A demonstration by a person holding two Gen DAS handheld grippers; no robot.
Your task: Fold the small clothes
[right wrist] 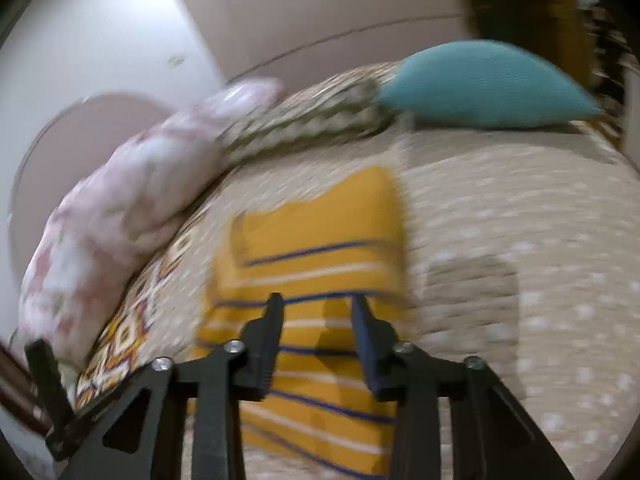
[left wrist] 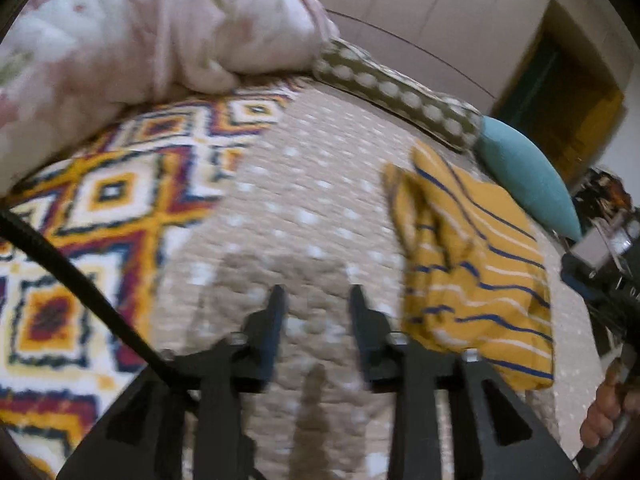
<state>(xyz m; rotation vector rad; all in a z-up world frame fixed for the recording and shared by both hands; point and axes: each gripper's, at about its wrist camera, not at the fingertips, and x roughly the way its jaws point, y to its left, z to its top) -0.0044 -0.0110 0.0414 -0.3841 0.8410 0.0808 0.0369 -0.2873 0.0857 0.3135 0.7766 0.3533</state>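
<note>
A beige quilted bedspread with white dots (left wrist: 320, 200) covers the bed, a teal cushion (left wrist: 524, 180) at its far edge. Near that cushion lies the mustard-yellow striped garment (left wrist: 476, 276) — roughly folded, creased. Left gripper (left wrist: 318, 294) and right gripper (right wrist: 318, 300) both gape — nothing held.

bed (left wrist: 320, 208): beige white-dotted cover | on it: yellow striped garment (left wrist: 476, 280), partly folded | patterned blanket (left wrist: 112, 200) | pink floral quilt (left wrist: 140, 28) bunched | dotted olive pillow (left wrist: 400, 92) | teal pillow (left wrist: 524, 176) at far edge
</note>
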